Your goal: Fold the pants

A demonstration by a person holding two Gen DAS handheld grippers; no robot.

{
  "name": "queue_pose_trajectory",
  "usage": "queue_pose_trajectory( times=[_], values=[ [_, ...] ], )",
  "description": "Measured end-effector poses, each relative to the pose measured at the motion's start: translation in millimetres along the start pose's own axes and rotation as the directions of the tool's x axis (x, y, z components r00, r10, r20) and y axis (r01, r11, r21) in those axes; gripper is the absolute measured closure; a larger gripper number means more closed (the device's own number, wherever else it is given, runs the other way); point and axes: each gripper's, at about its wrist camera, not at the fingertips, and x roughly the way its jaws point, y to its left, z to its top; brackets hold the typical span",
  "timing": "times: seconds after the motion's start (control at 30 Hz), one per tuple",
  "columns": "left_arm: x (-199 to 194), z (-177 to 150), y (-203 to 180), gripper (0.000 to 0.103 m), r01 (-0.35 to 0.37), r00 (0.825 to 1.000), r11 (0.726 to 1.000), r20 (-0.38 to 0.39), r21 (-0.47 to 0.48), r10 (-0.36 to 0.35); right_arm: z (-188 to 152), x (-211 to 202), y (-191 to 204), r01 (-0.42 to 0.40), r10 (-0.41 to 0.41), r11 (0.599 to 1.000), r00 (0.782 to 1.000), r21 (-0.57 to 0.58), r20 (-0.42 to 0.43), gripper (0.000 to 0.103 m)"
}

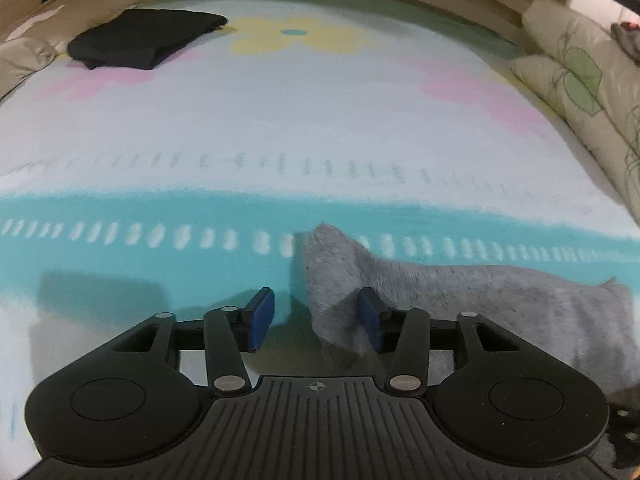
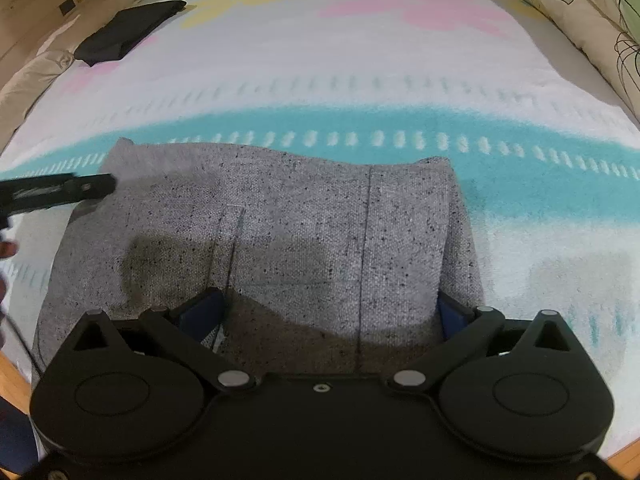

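Right wrist view takes in most of the bed cover (image 2: 360,60), white with a teal band, pink and yellow flowers and rows of short dashes. Spread flat on its near part lie the grey pants (image 2: 280,240), speckled fabric folded into a broad block with a vertical seam and a narrow loop showing. A floral pillow (image 2: 580,8) lies along the right edge of the cover, and a folded black garment (image 2: 128,32) sits far back on the left.

The right gripper (image 2: 328,316) stands wide apart, its blue pads (image 2: 204,312) spanning the near edge of the pants, one at each side of the fold; whether they press the cloth cannot be told. The left gripper reaches in from the left of this view, its tip at the far left corner of the pants.

In the left wrist view the left gripper (image 1: 316,318) is moderately open. A raised corner of the pants (image 1: 400,280) lies between its fingers, against the right blue pad (image 1: 370,316); the left pad is clear of the cloth.
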Motion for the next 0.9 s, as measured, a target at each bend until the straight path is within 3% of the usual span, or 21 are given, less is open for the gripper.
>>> queue_pose_trajectory(
  times=[0.13, 0.23, 0.3, 0.5, 0.73, 0.9],
  values=[
    [-4.6, 1.2, -2.9, 0.05, -0.015, 1.0, 0.999, 0.008, 0.05, 0.014, 1.7, -2.4, -1.0, 0.005, -0.004, 1.0, 1.0, 0.004, -0.005, 0.0],
    [-21.2, 2.3, 1.2, 0.052, -0.023, 0.999, 1.0, 0.028, -0.004, 0.023, 4.2, -1.1, -0.4, 0.005, -0.005, 1.0, 1.0, 0.003, -0.007, 0.0],
    [-35.6, -1.2, 2.1, 0.052, 0.009, 0.999, 1.0, 0.039, -0.021, -0.009, 2.1, -2.5, -0.4, 0.002, -0.002, 1.0, 1.0, 0.001, 0.005, 0.0],
    [-66.7, -35.1, -11.4, 0.051, 0.056, 0.998, 0.997, 0.027, 0.049, -0.057, -9.9, -9.5, -5.5, -0.022, 0.023, 0.999, 0.999, -0.026, 0.047, 0.0],
    [-64.2, -68.8, -19.5, 0.037, 0.11, 0.994, 0.993, -0.005, 0.04, -0.11, -17.9, -19.9, -22.2, -0.111, 0.116, 0.99, 0.991, -0.089, 0.062, 0.0],
    [-57.8, -71.4, -13.7, 0.031, 0.132, 0.991, 0.991, 0.006, 0.008, -0.132, -20.3, -27.8, -42.2, -0.224, 0.234, 0.967, 0.97, -0.123, 0.071, 0.001]
  ],
)
